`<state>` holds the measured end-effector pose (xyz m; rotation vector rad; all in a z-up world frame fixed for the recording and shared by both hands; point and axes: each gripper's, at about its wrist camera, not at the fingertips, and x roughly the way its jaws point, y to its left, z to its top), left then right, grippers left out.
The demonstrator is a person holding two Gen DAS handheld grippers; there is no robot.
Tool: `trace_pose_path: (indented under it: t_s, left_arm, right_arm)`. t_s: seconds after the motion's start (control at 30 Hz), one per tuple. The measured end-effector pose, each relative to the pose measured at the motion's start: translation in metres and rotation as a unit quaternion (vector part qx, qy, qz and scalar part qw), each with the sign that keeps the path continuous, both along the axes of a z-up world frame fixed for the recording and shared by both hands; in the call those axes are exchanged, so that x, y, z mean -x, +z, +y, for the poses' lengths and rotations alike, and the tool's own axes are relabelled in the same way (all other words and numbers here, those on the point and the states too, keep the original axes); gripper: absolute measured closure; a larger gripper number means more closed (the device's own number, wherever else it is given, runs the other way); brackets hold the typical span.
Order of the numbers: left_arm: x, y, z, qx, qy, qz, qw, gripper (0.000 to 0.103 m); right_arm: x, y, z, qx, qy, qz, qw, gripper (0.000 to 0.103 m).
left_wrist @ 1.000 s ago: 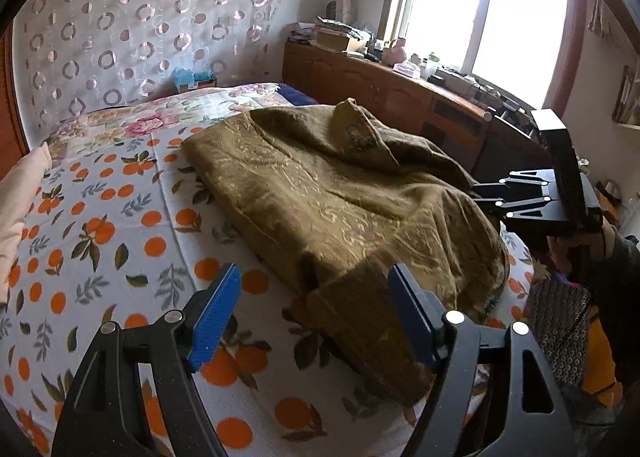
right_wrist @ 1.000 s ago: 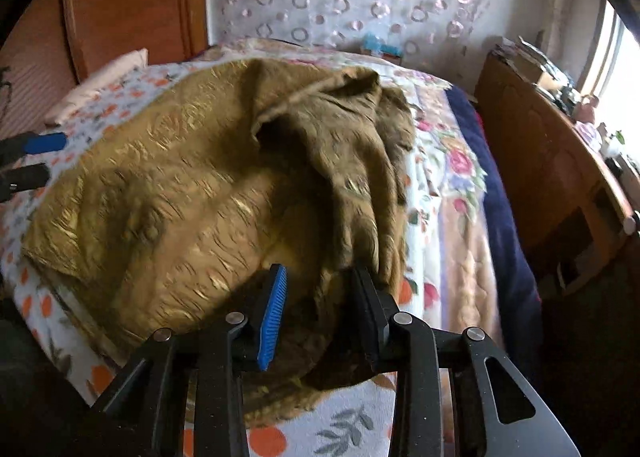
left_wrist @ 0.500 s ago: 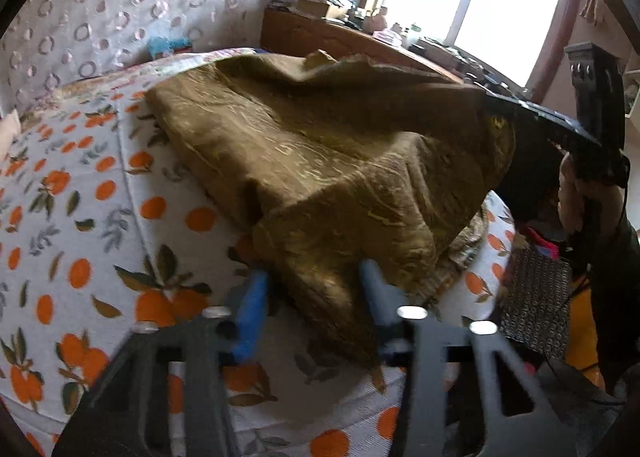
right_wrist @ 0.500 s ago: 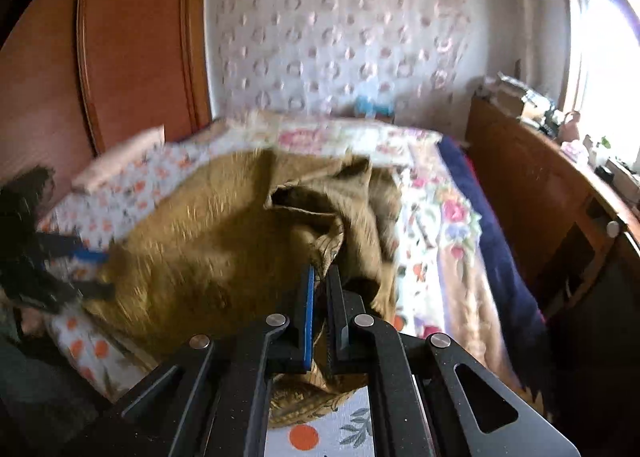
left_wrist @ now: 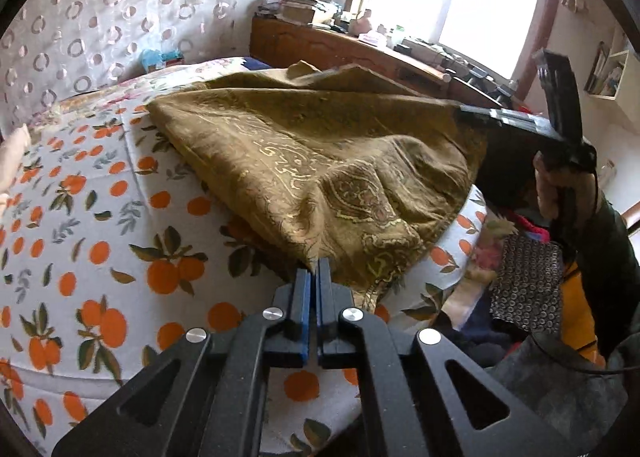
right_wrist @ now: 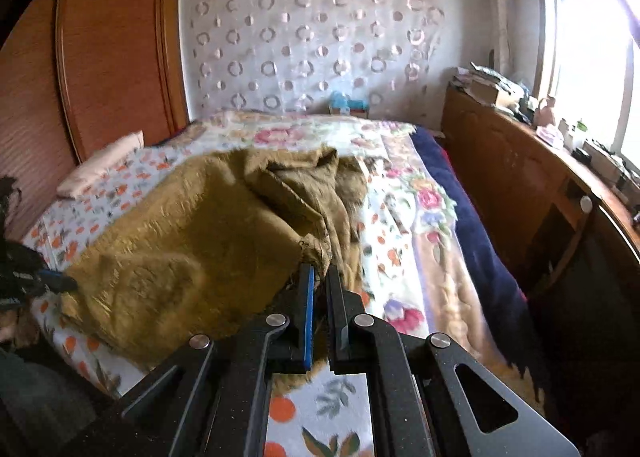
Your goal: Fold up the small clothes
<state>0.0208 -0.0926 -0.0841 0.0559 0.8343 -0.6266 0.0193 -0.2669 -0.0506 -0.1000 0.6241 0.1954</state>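
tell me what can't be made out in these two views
- Garment type: the olive-gold cloth is bunched in both views, so its shape and sleeves are hidden.
- Bed under it: the orange-print sheet is covered by the cloth.
- Left gripper: in the right wrist view it is blurred and cut off by the edge.
- Desk clutter: in the left wrist view, too small and washed out by window glare.

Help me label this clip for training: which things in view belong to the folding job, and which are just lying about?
Part of the job:
- olive-gold patterned cloth garment
- left gripper, shut on its near edge
- right gripper, shut on another edge
- orange-print bedsheet beneath it

Just lying about:
- pale pink pillow
- blue tissue box
- wooden sideboard with clutter
- navy blanket
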Motion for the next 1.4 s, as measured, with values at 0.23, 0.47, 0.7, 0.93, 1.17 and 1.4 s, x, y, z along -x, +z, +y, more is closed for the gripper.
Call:
trace_pose_path:
  t_s: [0.23, 0.47, 0.7, 0.93, 1.17, 1.4]
  left_arm:
    - [-0.008, 0.012, 0.014, -0.01, 0.032, -0.035, 0.9988, 0.061]
    - [-0.041, 0.028, 0.027, -0.015, 0.059, -0.068, 0.9958, 0.032]
    - [-0.09, 0.031, 0.029, -0.016, 0.085, -0.086, 0.9925, 0.027]
    - [-0.121, 0.017, 0.031, -0.017, 0.093, -0.071, 0.9929, 0.027]
    - [-0.141, 0.004, 0.032, -0.018, 0.099, -0.054, 0.9935, 0.027]
    - [-0.152, -0.006, 0.029, -0.016, 0.093, -0.038, 0.9948, 0.027]
  right_arm:
    - [-0.004, -0.018, 0.008, 0.021, 0.003, 0.046, 0.999, 0.094]
    - [-0.021, 0.013, 0.011, 0.017, 0.019, 0.002, 1.0, 0.058]
    - [-0.1, 0.041, 0.036, 0.029, 0.059, -0.006, 0.998, 0.058]
    - [-0.201, 0.021, 0.051, 0.031, 0.084, 0.058, 0.994, 0.059]
    - [-0.278, -0.009, 0.052, 0.039, 0.087, 0.126, 0.987, 0.064]
    - [-0.288, 0.01, 0.049, 0.025, 0.122, 0.09, 0.988, 0.101]
